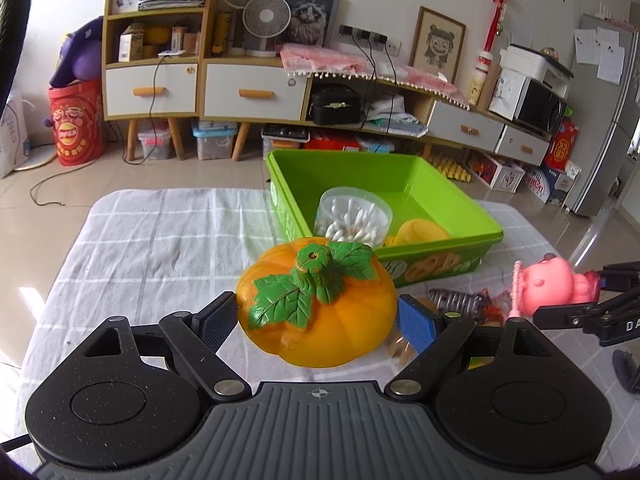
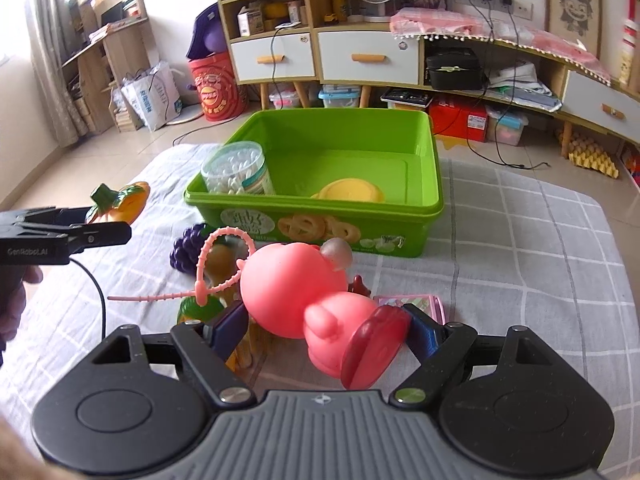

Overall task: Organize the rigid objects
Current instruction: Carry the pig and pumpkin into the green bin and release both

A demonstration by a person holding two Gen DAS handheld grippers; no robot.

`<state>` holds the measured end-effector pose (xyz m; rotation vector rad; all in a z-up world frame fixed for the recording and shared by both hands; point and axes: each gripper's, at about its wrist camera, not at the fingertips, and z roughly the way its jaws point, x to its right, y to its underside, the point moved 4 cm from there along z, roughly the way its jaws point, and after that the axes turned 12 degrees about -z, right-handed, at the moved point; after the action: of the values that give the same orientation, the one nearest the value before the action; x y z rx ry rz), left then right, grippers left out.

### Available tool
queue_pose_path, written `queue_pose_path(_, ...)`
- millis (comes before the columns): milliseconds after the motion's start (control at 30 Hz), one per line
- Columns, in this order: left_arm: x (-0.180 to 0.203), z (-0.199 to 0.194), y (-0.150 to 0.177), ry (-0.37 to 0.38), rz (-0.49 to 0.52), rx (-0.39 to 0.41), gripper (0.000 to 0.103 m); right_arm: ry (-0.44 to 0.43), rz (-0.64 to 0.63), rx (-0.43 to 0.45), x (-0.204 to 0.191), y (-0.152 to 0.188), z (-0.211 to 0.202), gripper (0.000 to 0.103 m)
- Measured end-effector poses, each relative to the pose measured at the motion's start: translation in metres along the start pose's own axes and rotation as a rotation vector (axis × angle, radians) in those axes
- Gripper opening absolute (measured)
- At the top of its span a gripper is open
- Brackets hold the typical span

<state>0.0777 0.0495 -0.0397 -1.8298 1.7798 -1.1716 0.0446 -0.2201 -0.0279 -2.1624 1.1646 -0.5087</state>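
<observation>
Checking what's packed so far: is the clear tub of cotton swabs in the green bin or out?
In. The clear plastic tub of cotton swabs stands upright inside the green plastic bin, at one corner.

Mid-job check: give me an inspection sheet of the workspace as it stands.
Surface: grey checked cloth.
Job's things: toy pumpkin in left gripper; pink toy figure in right gripper; green bin holds cotton swab jar and yellow lid.
Clutter: toy grapes, pink card and other small toys on the cloth.
Grippers: both shut on their toys.
Cables: black lead from left gripper.
Surroundings: cabinet, fans, floor boxes.
</observation>
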Motion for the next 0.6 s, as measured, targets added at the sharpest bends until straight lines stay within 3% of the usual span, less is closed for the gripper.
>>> queue_pose_path(600, 0.043, 0.018, -0.02, 0.045, -0.07, 0.034, 0.086, 0.033, 0.265, 0.044, 0.037, -0.032, 0.004, 0.053)
